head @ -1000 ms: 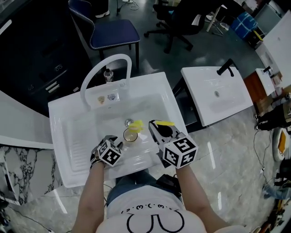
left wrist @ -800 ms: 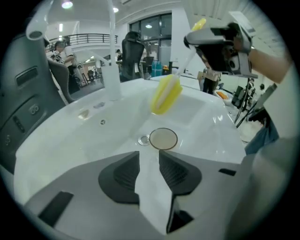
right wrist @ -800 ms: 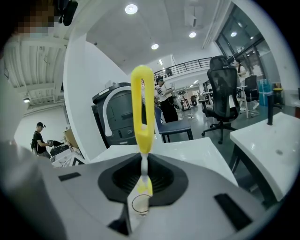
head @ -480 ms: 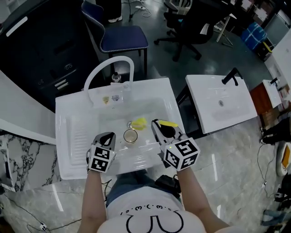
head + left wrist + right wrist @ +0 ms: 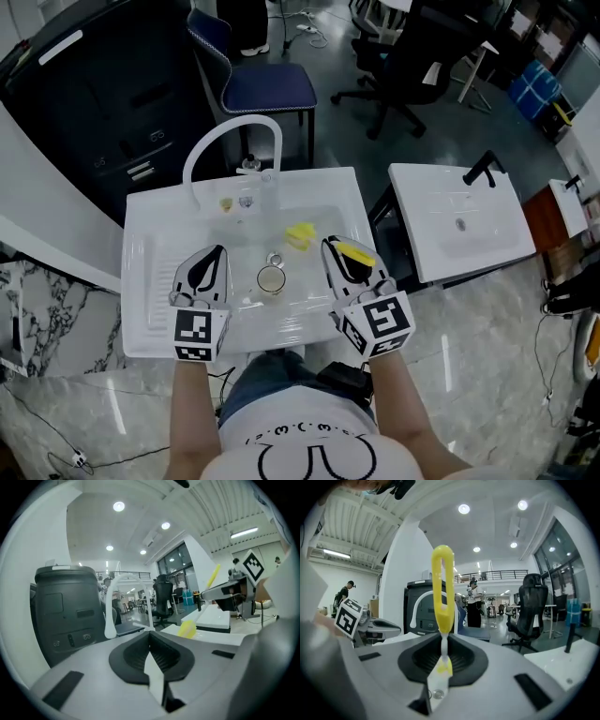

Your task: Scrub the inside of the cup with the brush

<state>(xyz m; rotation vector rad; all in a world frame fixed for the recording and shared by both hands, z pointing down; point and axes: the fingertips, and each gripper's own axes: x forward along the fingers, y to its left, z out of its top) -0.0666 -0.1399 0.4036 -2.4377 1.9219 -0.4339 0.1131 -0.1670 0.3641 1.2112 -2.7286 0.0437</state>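
Higher over sink [image 5: 148, 309]: left hand-held gripper [image 5: 214, 253] (shut)

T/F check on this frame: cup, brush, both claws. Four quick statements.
1. The cup stands in the sink basin, with neither claw on it. True.
2. The left claw is shut on the cup. False: its jaws are together with nothing between them.
3. The right claw grips the yellow brush. True.
4. The brush is down inside the cup. False: it sits in the right claw, apart from the cup and to its right in the head view.
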